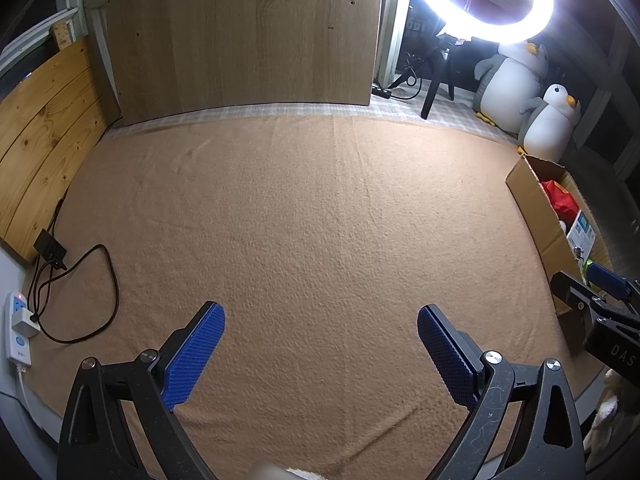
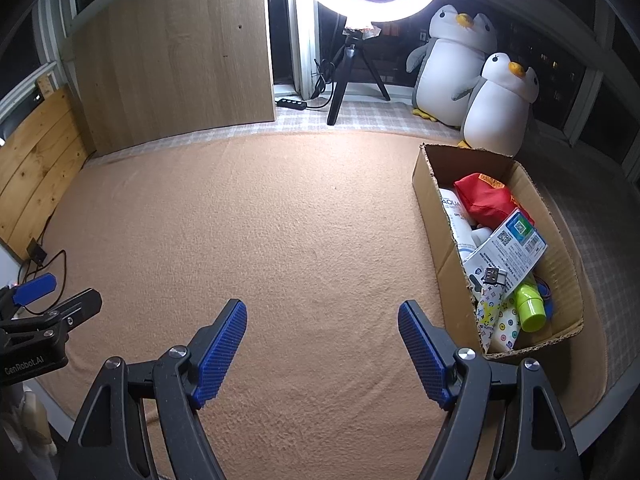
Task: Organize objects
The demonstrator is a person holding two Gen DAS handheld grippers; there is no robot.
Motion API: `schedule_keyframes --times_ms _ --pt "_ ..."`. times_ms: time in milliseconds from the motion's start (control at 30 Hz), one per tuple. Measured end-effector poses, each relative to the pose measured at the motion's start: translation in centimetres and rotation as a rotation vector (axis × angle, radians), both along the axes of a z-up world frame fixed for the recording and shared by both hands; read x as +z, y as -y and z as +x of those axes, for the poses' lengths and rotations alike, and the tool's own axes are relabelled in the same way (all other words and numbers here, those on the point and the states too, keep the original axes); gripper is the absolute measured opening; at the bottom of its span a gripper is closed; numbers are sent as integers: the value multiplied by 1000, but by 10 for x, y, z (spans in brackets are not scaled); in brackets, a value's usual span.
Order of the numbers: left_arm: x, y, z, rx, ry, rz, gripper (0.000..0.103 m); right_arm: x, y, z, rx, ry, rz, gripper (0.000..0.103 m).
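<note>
Where box walls rise, contents half hidden (labels unreadable), grippers empty

Cardboard box cut off at right edge; contents mostly hidden.

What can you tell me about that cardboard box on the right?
The cardboard box is plain brown corrugated card, open-topped with a ragged near edge. It sits upright on the tan blanket, in front of two plush penguins. It is full: a red pouch, a white printed carton, a lime-green bottle.
</note>
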State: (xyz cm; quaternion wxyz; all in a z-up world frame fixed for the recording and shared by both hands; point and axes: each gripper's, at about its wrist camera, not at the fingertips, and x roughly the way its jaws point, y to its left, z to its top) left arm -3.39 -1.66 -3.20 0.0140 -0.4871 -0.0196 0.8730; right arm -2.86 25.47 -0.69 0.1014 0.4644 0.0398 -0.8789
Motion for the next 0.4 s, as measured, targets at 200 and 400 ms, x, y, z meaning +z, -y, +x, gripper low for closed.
schedule_keyframes --times_ms 200,400 --pt "-1 -1 -1 5 1 -2 100 -1 0 0 -1 4 0 75" --pt "-4 2 -4 11 9 16 101 -2 0 -1 -2 5 1 75"
